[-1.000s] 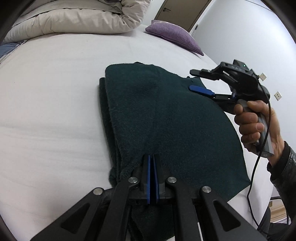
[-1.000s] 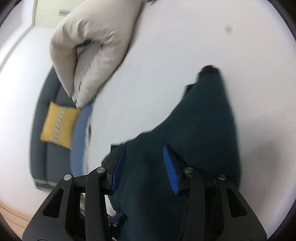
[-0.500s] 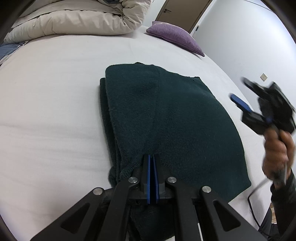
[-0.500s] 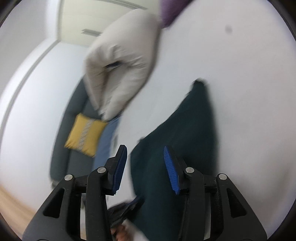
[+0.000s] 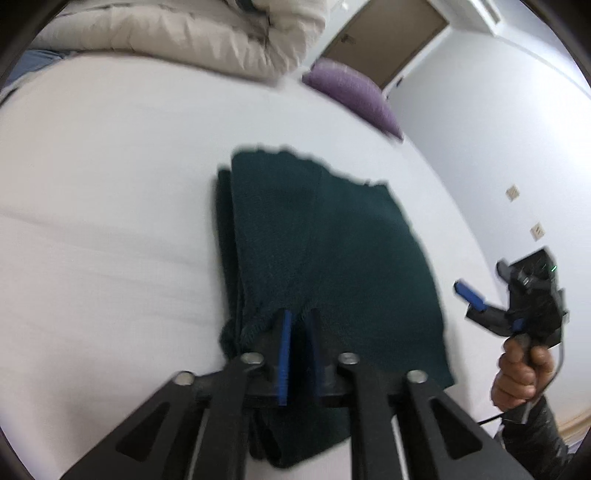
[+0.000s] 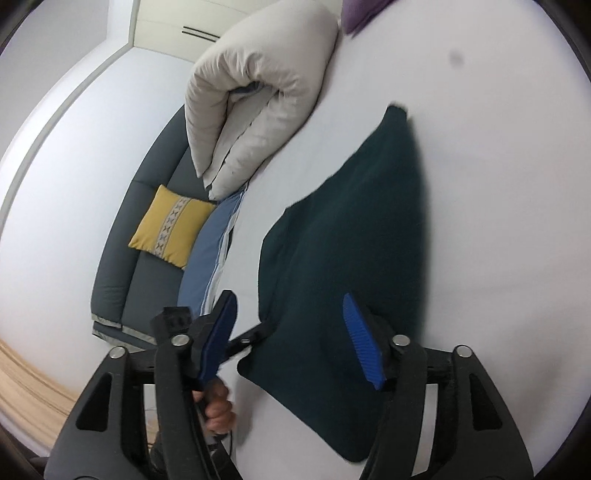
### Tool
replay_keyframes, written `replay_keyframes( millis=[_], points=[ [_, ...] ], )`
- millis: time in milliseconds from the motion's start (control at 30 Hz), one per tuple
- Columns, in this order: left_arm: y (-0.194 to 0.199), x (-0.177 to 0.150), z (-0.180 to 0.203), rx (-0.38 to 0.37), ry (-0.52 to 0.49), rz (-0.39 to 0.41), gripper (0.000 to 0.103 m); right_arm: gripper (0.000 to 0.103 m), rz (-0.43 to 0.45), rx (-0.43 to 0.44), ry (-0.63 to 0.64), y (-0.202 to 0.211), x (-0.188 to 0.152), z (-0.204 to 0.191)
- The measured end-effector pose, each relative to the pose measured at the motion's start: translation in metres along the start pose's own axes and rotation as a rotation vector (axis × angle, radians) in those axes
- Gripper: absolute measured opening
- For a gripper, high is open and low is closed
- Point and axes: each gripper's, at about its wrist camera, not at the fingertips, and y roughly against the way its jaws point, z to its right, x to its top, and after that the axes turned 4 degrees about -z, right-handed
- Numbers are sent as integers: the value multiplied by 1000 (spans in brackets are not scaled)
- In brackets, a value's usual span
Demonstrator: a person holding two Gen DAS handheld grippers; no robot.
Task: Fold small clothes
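The dark green garment (image 5: 325, 258) lies folded flat in the middle of the white bed (image 5: 110, 221). The left gripper (image 5: 297, 325), clenched on the garment's near edge a second ago, has just been opening; a narrow gap shows between its fingers and the cloth looks released. The right gripper (image 6: 295, 332) has drawn off to the garment's right side, its fingers widening, nothing between them. This fold looks finished. Beyond the garment lie a cream duvet (image 5: 177, 33) and a purple pillow (image 5: 354, 96); past them, a brown door (image 5: 384, 40).
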Motion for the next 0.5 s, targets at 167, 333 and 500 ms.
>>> replay_keyframes(
  millis=[167,333,500],
  points=[
    [18,9,-15,3,73,42,71,83,15,-43,-72,17,12,20],
    [-15,17,-40,-75,197,-56,70,83,-70,-53,-85,-1,5,35],
    [-36,31,-52,-124,262,-92,70,78,-144,-59,-129,-23,7,53]
  ],
)
